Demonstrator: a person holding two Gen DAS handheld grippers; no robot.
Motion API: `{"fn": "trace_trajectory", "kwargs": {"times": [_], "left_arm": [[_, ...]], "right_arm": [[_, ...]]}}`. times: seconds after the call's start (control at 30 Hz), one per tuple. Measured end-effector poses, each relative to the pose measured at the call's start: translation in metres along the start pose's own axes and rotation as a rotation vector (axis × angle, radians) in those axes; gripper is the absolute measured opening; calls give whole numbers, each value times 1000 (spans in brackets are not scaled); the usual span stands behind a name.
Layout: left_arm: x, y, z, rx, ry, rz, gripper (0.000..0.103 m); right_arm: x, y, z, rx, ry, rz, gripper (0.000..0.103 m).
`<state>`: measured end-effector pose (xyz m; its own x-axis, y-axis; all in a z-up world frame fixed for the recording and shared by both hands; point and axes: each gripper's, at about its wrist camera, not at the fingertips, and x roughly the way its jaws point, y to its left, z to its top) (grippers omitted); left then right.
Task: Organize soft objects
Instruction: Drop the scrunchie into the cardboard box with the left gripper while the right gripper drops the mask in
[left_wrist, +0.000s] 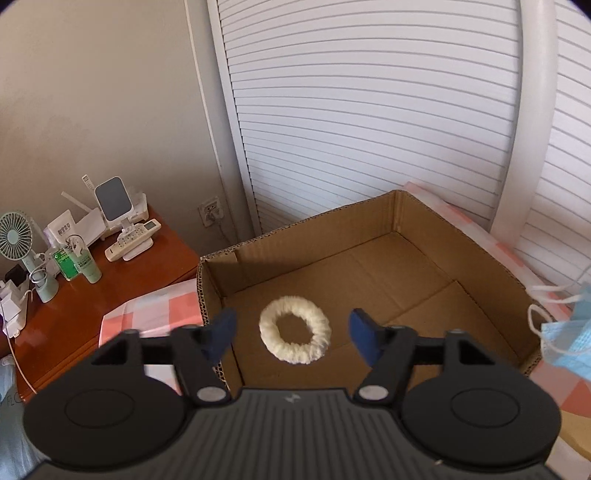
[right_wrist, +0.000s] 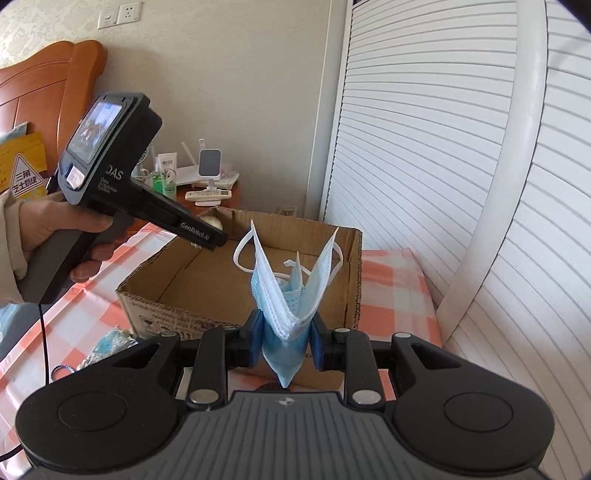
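Left gripper (left_wrist: 291, 334) fingers wide, empty, above white fluffy scrunchie (left_wrist: 294, 329) in cardboard box (left_wrist: 480, 254); right gripper (right_wrist: 284, 341) fingers clamped on blue face masks (right_wrist: 288, 291).

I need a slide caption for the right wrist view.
Right gripper holds blue face masks before the cardboard box.

Home bedroom, wooden headboard (right_wrist: 44, 85), checked bedsheet (right_wrist: 391, 291), louvred wardrobe doors (left_wrist: 369, 122), cluttered wooden nightstand (left_wrist: 110, 280)

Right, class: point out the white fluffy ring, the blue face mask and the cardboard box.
white fluffy ring (left_wrist: 269, 343): left wrist view, on its left band.
blue face mask (right_wrist: 282, 306): right wrist view, on its pleated fold.
cardboard box (left_wrist: 402, 210): left wrist view, on its far corner wall.
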<state>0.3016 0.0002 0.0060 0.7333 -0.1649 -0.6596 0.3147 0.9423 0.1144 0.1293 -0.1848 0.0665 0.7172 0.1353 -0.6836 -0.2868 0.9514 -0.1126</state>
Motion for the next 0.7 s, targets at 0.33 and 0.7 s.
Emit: {"fn": "trace_trajectory", "kwargs": {"times": [0.33,0.7], "left_arm": [[-33,2,-18,23,14,-4,94],[-136,-11,-91,-57,-112,-8,101]], "right_arm": [[21,-5,6,26,46,10,30],[41,2,29,-18,54,-20,30]]}}
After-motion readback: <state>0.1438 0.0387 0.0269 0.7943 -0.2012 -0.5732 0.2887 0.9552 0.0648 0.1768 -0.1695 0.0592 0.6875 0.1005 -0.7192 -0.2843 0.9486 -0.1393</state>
